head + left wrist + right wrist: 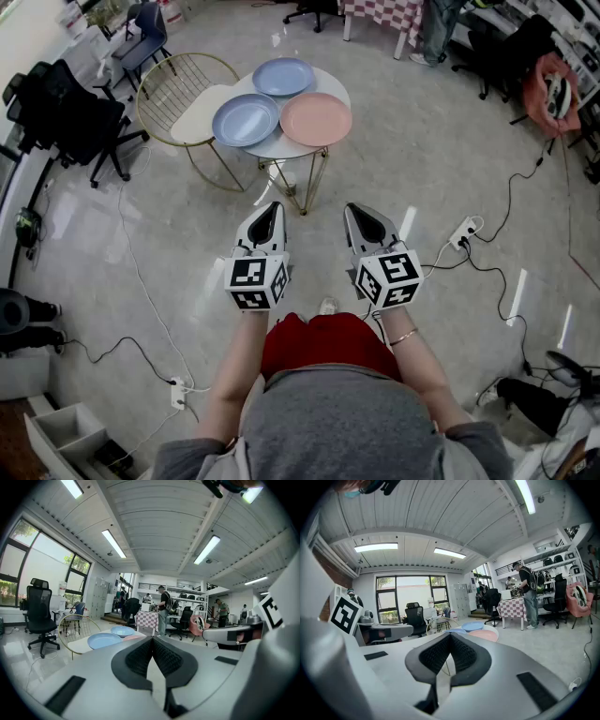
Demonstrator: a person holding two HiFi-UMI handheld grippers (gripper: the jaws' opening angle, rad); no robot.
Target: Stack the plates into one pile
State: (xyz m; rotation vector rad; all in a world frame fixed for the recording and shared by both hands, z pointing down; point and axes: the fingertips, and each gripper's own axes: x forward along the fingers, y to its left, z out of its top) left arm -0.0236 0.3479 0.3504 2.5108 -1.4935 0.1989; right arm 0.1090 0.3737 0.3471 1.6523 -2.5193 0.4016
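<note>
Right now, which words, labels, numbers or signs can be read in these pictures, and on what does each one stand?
No words or numbers can be read.
Cubes of the left gripper and right gripper: black-and-white square markers, patterns only, no letters.
Pink plate and blue plates: no print visible.
Items on the far shelves: too small to read.
</note>
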